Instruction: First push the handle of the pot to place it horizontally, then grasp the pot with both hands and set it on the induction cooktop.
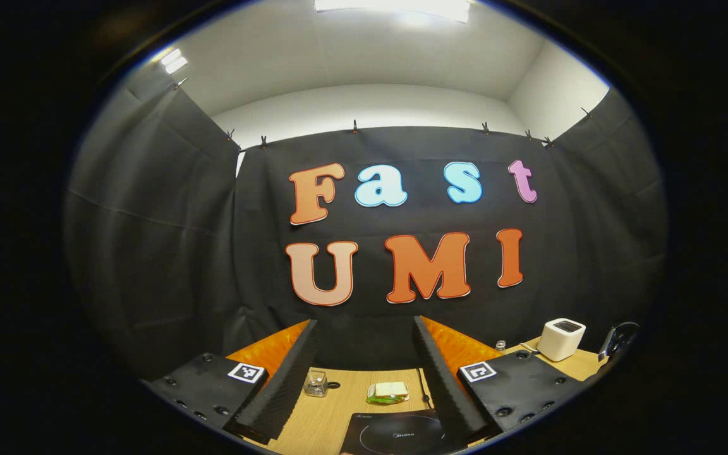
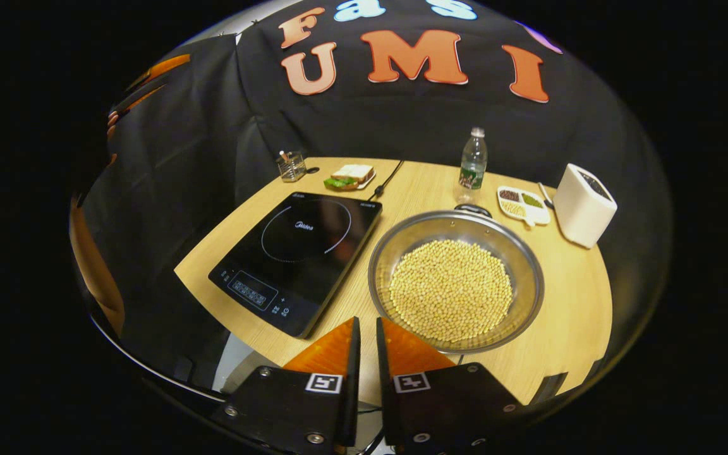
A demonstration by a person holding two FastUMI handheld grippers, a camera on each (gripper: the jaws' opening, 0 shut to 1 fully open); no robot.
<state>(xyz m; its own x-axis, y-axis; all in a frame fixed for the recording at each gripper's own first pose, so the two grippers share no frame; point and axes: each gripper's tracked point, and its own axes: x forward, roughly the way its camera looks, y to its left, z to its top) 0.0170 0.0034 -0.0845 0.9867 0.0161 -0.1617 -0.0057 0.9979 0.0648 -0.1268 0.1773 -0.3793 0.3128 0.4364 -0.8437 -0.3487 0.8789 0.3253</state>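
Pot of pale beans, a wide shallow steel bowl, resting on the wooden desk just beyond the right gripper, slightly right of its tips, near rim close to the right-hand finger but not touching. Handle seen only as a small dark piece at the far rim; orientation hard to judge. Fingers of this gripper nearly closed, a narrow slit between them, nothing held, hovering over the near desk edge. Black induction cooktop lying flat to the left of the pot, just beside it, tilted corner-on toward the near edge. Farther back: a water bottle upright behind the pot, a divided dish of seeds to its right, a white box-shaped appliance at far right, a sandwich on a plate and a small glass holder at far left.

In the left gripper view, left gripper raised and aimed mostly at the booth wall, fingers spread wide apart and empty. Between them, low down, the desk, the cooktop at the bottom edge, the sandwich, the glass holder; white appliance off to the right.
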